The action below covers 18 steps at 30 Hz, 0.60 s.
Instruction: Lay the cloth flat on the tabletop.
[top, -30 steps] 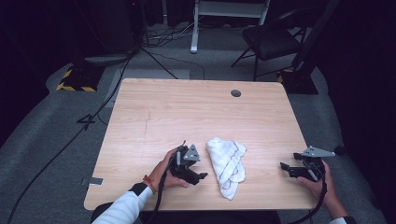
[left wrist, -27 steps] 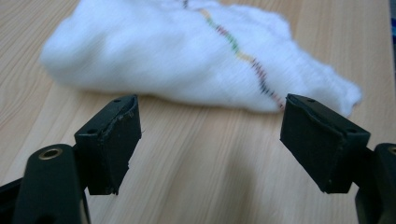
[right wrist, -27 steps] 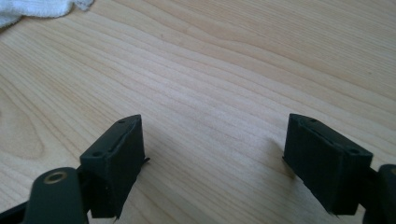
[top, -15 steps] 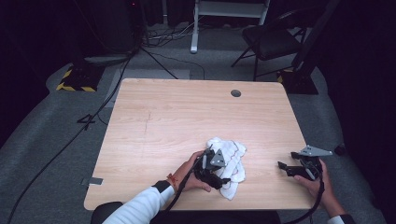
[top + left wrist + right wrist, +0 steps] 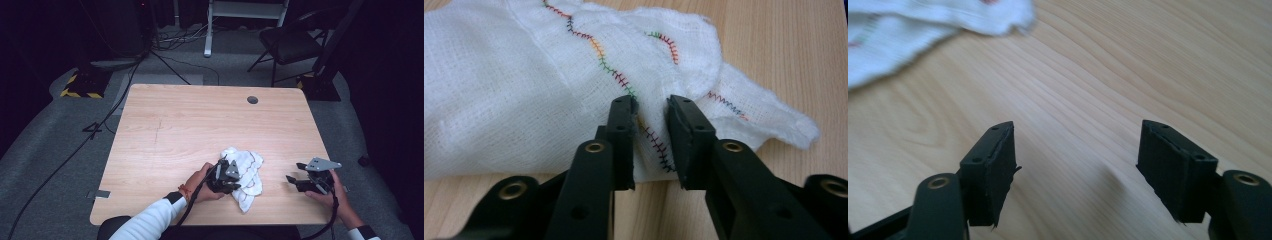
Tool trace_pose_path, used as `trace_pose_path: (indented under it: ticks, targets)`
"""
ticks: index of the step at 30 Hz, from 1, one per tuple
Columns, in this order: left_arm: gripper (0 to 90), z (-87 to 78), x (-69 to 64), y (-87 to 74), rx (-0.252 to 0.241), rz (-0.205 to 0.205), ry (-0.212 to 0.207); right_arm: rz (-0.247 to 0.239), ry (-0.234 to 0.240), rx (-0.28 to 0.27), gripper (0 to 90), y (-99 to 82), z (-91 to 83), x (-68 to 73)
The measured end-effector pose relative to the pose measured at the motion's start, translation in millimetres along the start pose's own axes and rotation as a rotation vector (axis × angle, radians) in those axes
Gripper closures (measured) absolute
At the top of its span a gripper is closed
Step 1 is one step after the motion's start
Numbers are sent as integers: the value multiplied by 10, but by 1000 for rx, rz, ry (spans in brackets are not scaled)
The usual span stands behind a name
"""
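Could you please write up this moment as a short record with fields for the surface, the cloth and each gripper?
surface: light wooden table
cloth: crumpled white gauze cloth with multicoloured stitching, near the table's front edge
left gripper: jaws have just been closing, a stitched fold of the cloth pinched between them
right gripper: jaws open with bare wood between them, have just been closing a little, apart from the cloth

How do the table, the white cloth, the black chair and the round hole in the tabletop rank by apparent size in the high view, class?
1. Table, largest by far.
2. Black chair, though it stands farther from the camera, so its place is unsure.
3. White cloth.
4. Round hole, smallest.
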<state>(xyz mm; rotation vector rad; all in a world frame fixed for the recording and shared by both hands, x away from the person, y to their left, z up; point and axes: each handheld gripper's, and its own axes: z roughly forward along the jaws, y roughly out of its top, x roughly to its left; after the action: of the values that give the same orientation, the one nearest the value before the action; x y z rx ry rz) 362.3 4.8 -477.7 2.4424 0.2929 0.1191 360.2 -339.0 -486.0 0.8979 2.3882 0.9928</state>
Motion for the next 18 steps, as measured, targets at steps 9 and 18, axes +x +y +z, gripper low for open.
trace_pose_path:
  ticks: [9,18]
  targets:
    - [803,-104,82,-118,9,-15,6,-158,212,-72,431,351,115,634]
    - [808,-155,152,-191,10,-21,10,-232,329,-67,484,467,292,927]
